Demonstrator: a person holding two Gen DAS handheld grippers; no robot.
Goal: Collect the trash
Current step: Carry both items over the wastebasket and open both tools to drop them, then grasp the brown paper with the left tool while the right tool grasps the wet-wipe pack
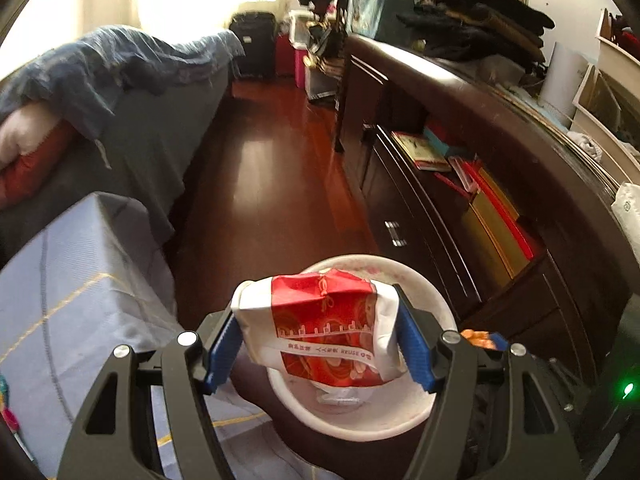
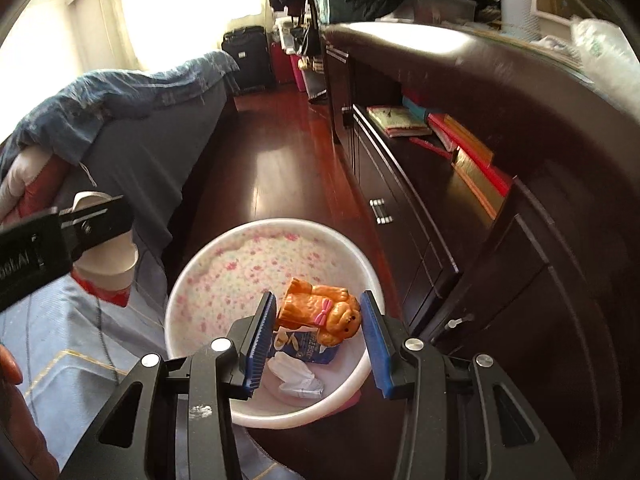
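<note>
the left gripper [image 1: 320, 340] is pinching a crumpled paper cup [image 1: 320, 328] between its blue pads, squeezing it sideways so the white rim bulges out to the left and the red printed wall folds into creases; a white band with small lettering runs across it. the cup hangs right above a white bin [image 1: 360, 420] on the dark red floor [image 1: 260, 184], with a bit of white wrapper showing at the bottom. from the right wrist view the same bin [image 2: 192, 280] shows a lining dotted with pink flecks, and it stands between a blue-grey covered bed corner [image 2: 80, 360] and a long dark cabinet [image 2: 460, 240]. the right gripper [image 2: 320, 328] hangs over the bin with its pads spread apart; between them sits an orange dog-shaped figure [image 2: 320, 312] with a pink bow, touching the left pad but clear of the right one, and i cannot tell whether it is held or lying on the blue packet [image 2: 308, 348] and crumpled white tissue [image 2: 296, 376] under it.
</note>
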